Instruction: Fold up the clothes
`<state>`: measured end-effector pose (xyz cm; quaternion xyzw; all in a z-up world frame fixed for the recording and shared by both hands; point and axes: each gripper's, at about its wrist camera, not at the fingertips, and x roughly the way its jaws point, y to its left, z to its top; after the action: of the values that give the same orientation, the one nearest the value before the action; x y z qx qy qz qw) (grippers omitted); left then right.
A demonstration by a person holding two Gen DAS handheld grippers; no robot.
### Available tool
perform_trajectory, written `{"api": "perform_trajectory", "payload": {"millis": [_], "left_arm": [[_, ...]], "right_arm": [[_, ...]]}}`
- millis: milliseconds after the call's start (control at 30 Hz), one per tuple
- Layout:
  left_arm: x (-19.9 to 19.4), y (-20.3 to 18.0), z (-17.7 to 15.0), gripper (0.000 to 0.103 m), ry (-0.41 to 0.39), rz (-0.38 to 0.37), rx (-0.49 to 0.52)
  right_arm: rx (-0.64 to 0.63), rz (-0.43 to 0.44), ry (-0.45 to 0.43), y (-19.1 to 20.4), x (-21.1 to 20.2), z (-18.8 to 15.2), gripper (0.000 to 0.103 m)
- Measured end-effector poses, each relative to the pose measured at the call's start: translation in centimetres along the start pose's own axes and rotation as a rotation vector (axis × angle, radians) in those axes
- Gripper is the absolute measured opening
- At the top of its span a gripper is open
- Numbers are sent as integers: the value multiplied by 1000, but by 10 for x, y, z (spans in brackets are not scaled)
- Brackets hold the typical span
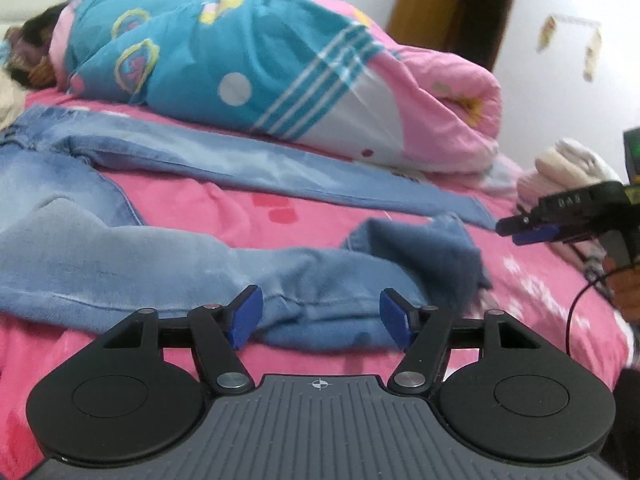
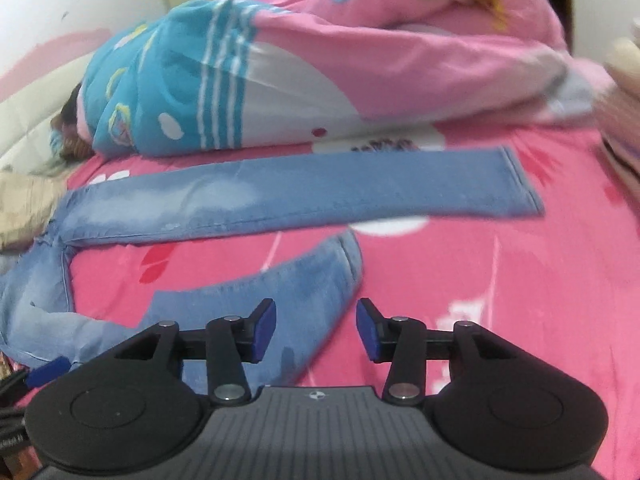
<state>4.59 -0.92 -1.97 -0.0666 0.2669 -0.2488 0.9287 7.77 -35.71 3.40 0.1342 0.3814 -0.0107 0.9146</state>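
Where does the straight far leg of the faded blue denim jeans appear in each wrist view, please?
Left wrist view: the straight far leg of the faded blue denim jeans runs from the upper left down to the right, ending near the right tool.
Right wrist view: it lies across the middle, hem at right.
Shared landmark: the rolled pink and blue quilt just behind it.

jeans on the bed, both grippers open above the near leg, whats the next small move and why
Probably lower the left gripper and close it on the near leg of the jeans. Its jaws stand open right over that leg, which lies bunched and bent on the pink bed sheet, while the far leg lies straight. The right gripper is open too, near the cuff.
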Motion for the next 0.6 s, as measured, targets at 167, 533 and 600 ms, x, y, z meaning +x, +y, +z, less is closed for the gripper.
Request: {"api": "perform_trajectory", "payload": {"millis": [167,533,600], "left_arm": [[-2,-13,-3,65,37,19,47],[-6,-15,1,61,44,150,45],[-4,-13,3,57,41,163,39]], "right_arm": [[173,45,2,-28,20,-1,64],[332,149,-18,-53,49,2,29],[325,171,-43,-51,44,2,8]]}}
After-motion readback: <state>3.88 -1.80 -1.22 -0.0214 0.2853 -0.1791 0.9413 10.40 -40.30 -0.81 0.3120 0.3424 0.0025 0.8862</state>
